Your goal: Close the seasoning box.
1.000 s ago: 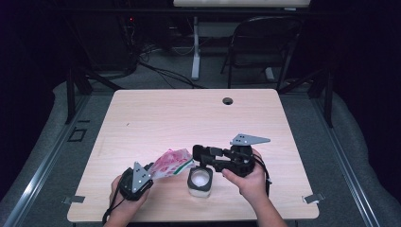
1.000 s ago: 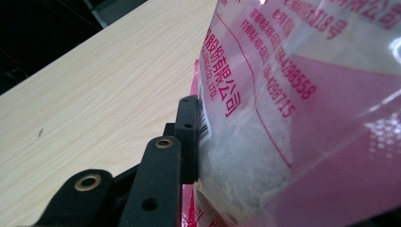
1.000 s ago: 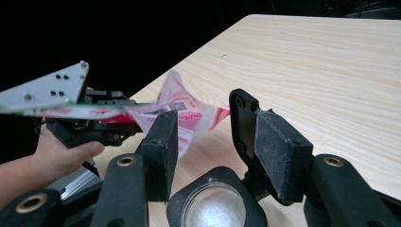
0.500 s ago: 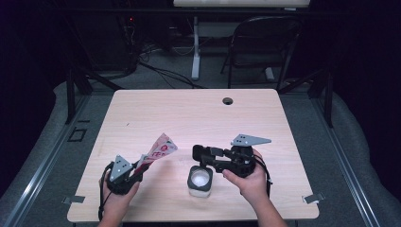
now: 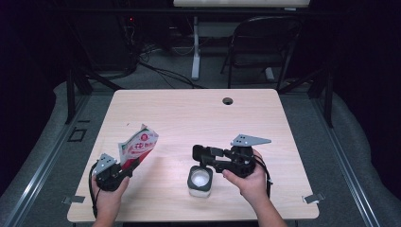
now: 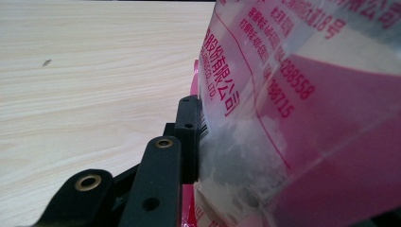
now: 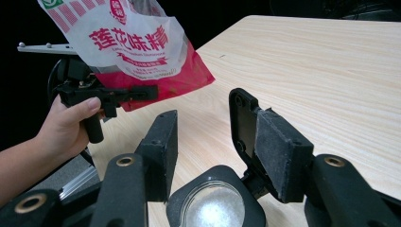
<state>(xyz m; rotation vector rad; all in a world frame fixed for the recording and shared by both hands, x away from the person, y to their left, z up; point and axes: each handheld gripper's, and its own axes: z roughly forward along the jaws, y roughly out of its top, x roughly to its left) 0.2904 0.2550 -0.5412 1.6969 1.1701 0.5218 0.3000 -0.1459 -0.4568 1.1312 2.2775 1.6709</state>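
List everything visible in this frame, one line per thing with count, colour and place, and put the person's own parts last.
Table: one, light wood, centre of the high view.
Grommet hole: one, dark, near the table's far edge.
Bag: one, clear and white with red print and white granules inside, held up over the table's left front.
Container: one, white body with a dark rim, white contents, on the table's front middle, below the right gripper's jaws.
Folding chair: one, black, behind the table.
Cables: several, dark, on the floor behind the table.
Left gripper: one, black, shut on the bag's lower edge.
Right gripper: one, black, jaws open above the container.
Hands: two, one on each gripper.
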